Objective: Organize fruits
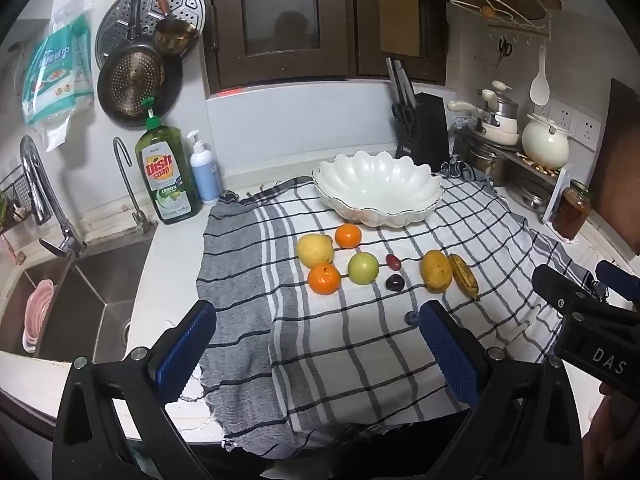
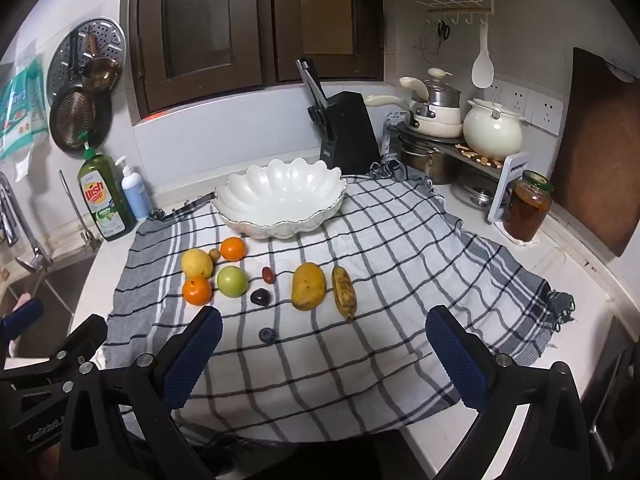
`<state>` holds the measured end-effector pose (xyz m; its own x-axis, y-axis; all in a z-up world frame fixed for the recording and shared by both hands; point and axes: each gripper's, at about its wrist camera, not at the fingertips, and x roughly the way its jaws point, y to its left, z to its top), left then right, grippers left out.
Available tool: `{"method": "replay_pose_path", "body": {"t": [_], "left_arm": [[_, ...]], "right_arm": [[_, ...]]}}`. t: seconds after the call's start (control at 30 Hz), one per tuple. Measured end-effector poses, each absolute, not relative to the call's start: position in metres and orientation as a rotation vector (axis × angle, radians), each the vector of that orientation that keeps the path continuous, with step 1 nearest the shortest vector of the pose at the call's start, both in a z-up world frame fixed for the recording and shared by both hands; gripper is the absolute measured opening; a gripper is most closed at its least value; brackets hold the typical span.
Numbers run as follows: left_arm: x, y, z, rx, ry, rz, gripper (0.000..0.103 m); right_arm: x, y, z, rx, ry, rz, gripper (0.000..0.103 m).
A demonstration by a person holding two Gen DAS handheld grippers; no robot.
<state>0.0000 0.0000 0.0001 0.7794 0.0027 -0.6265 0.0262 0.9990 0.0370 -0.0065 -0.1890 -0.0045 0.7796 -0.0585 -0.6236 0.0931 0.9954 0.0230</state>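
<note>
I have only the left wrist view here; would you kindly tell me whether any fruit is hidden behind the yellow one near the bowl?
Observer: Yes. The right wrist view shows a small tan fruit tucked between the yellow fruit and the far orange.
Operator: Thank you. Something dark near the front is half hidden for me; what is it?
Observer: A blueberry, lying alone on the cloth, nearer to us than the dark purple fruit.
Operator: And is the right gripper ready?
Observer: The right gripper is wide open and holds nothing.
</note>
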Motion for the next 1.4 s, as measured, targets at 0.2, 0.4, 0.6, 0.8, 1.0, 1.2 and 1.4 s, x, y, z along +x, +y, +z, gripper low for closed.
{"method": "replay_pose_path", "body": {"t": [0.2, 0.4, 0.6, 0.8, 1.0, 1.2, 1.4], "left_arm": [[-0.0004, -0.0001, -0.0003, 0.037, 0.673, -0.013, 0.103], [-0.0011, 0.0005, 0.0035, 0.034, 0.670, -0.013, 0.103], [-0.0013, -0.0002, 0.0026, 0.038, 0.670, -0.012, 0.103], [-0.0013, 0.0011, 0.0010, 0.039, 0.670, -0.013, 0.103], [-0.0008, 0.0023, 0.0005, 0.037, 0.672, -0.015, 0.103], [0.0000, 0.0026, -0.0004, 0.038, 0.673, -0.015, 0.103], [-0.0002, 0.0021, -0.0008, 0.040, 0.673, -0.016, 0.103]], "right_arm": [[-0.0065, -0.1890, -0.0046, 0.051, 0.672, -0.083, 0.103], [-0.0077, -0.1891, -0.0036, 0.053, 0.669, -0.080, 0.103], [-0.0071, -0.1891, -0.0047, 0.051, 0.671, -0.083, 0.103], [-0.0063, -0.1896, -0.0042, 0.052, 0.671, -0.083, 0.103], [-0.0056, -0.1896, -0.0039, 0.051, 0.669, -0.083, 0.103], [-0.0050, -0.1893, -0.0037, 0.052, 0.670, -0.084, 0.103], [-0.0044, -0.1891, -0.0036, 0.051, 0.670, -0.084, 0.103]]}}
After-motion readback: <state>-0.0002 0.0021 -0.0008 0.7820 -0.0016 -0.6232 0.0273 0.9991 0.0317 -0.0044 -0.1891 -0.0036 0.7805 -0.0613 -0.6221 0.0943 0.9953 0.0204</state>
